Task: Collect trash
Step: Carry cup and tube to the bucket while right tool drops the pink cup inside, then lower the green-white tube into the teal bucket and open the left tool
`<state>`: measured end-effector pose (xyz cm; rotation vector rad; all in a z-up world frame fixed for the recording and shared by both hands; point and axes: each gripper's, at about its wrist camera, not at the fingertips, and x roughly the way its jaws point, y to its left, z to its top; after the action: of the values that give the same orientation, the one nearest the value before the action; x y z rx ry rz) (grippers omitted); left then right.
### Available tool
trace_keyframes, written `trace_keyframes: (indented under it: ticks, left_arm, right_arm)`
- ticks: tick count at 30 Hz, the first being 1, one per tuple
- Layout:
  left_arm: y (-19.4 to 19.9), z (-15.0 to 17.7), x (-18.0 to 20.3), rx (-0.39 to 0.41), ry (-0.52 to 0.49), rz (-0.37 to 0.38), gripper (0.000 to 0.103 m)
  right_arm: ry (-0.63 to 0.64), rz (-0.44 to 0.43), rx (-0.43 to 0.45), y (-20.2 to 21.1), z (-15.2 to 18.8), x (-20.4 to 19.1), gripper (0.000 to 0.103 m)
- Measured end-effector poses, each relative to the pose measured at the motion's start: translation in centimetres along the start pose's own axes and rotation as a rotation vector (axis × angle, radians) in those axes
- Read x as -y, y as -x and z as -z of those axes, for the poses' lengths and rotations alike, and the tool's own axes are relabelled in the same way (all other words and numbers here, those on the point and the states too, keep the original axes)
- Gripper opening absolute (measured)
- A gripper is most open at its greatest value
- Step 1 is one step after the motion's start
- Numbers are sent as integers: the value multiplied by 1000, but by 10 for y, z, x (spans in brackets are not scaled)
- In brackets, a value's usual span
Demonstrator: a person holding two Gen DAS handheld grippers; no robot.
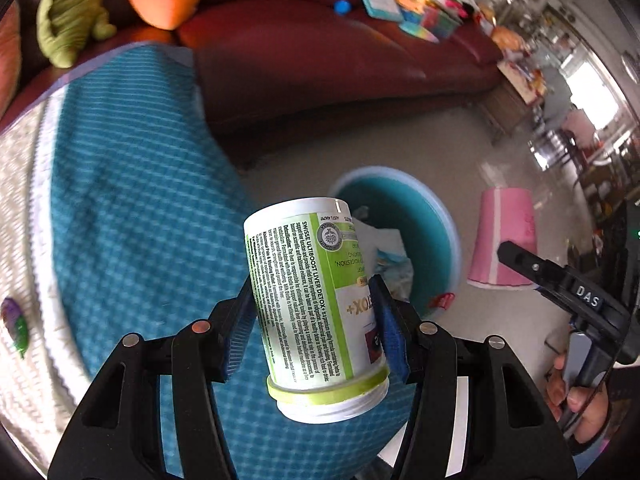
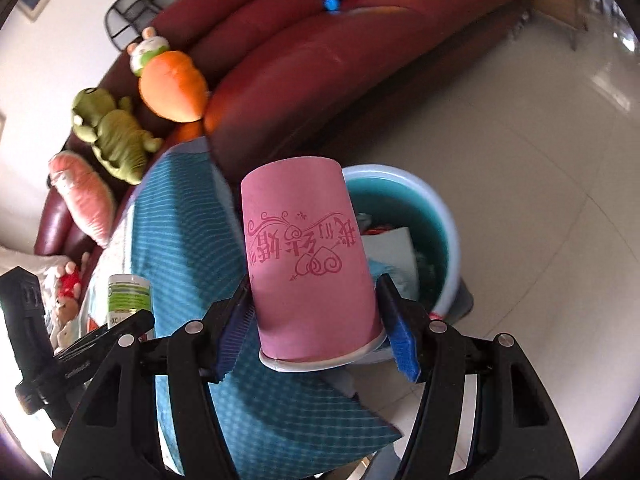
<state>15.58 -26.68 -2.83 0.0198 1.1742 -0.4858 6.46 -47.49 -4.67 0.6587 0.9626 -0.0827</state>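
Carrying two pieces of trash toward the bin looks like the step in hand, with both items clamped and neither yet over the opening. Starting on the left, the left gripper (image 1: 316,320) has its blue pads pressed against the sides of a lidless green-and-white supplement bottle (image 1: 308,296), held neck toward the camera and base tilted away, above the teal checked cloth (image 1: 120,200) that drapes the surface beside the dark red sofa (image 1: 320,60). Past the bottle, down on the tiled floor, stands the blue waste bin (image 1: 450,240), already holding crumpled paper and wrappers. Further right, the right gripper (image 2: 316,320) is closed on a pink paper cup (image 2: 304,256), gripped near its white rim with the base pointing away, so the printed characters read upside down; in this view the bin's rim (image 2: 450,216) sits just behind and to the right of the cup. Both grippers angle steeply downward, side by side, and the person's fingers (image 1: 576,404) wrap the right tool's handle at the edge of the left view. My judgement is that the next move calls for bringing each item squarely over the bin mouth before loosening the pads; since the bin lies ahead and to the right, a drop now would likely land on the cloth or the floor
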Motion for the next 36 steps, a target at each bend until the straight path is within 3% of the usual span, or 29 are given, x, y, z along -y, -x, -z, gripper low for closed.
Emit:
trace_keyframes:
  ticks: [7, 13, 36]
  left_arm:
    - [-38, -13, 25, -50, -55, -1, 56]
    - [-61, -22, 38, -74, -70, 4, 56]
    - [-112, -30, 83, -117, -104, 23, 56]
  right_arm:
    - [-25, 68, -30, -26, -5, 26, 63]
    - [-58, 68, -45, -38, -10, 39, 65]
    - [-88, 102, -24, -20, -10, 54, 75]
